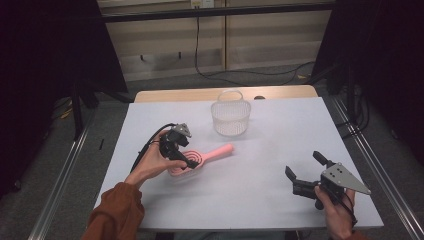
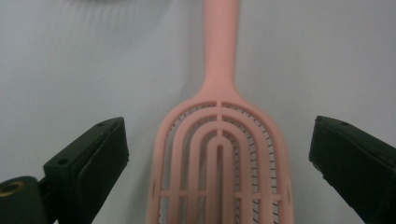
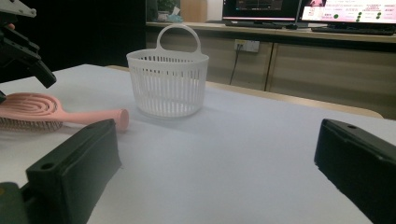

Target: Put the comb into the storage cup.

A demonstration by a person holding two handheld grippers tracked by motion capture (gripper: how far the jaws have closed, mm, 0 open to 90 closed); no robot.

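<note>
White slatted basket (image 3: 167,83) upright, pink hairbrush (image 1: 200,157) lying near it

In the left gripper view the pink brush (image 2: 219,154) between the 2 fingers (image 2: 91,158) is cut off at the bottom edge and its handle end at the top, while in the high view the left gripper (image 1: 186,161) hides part of its head.

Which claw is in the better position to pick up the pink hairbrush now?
The left claw, probably. It hovers open right over the head of the pink hairbrush, with one jaw on each side of it. The right claw is open too, but it sits far off near the table's front edge.
</note>
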